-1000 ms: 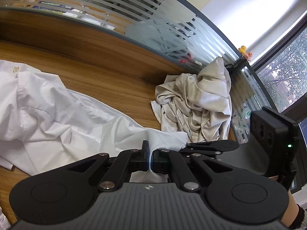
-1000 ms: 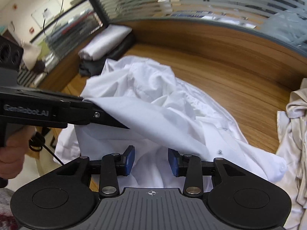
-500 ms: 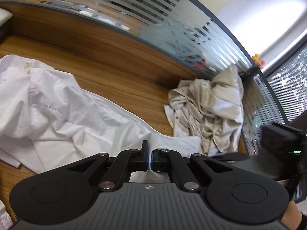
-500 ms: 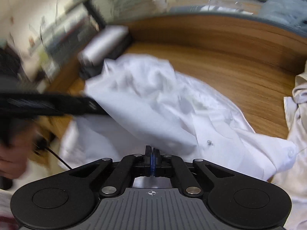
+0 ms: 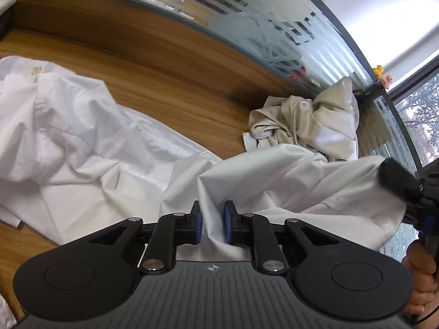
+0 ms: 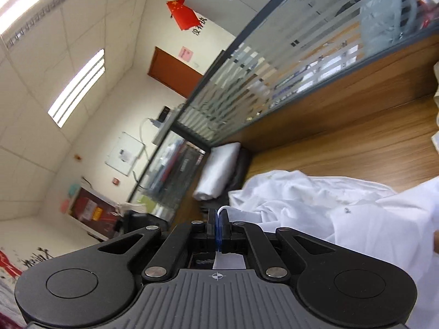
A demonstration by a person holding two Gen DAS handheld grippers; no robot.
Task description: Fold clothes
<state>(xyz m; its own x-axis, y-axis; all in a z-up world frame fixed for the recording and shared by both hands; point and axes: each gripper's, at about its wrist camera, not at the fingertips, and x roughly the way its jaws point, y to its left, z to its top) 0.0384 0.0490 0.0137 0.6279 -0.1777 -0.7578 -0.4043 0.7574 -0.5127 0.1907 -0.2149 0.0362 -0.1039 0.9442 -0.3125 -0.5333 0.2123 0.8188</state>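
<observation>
Left claw point(image 5: 212, 223) has just opened astride white shirt point(image 5: 82, 148); right claw point(image 6: 218, 229) clenches its hem.

Right wrist view: black Chinese characters point(image 6: 202, 25) are showing on the white wall just right of the red flag point(image 6: 183, 13) with yellow stars; they are tilted and too blurred to read with certainty. A pink notice point(image 6: 185, 53) is hanging on the brown door point(image 6: 173, 74) below the flag, its print illegible. Left wrist view: a small gold emblem point(image 5: 35, 70) is showing on the white shirt point(image 5: 71, 137), also unreadable.
</observation>
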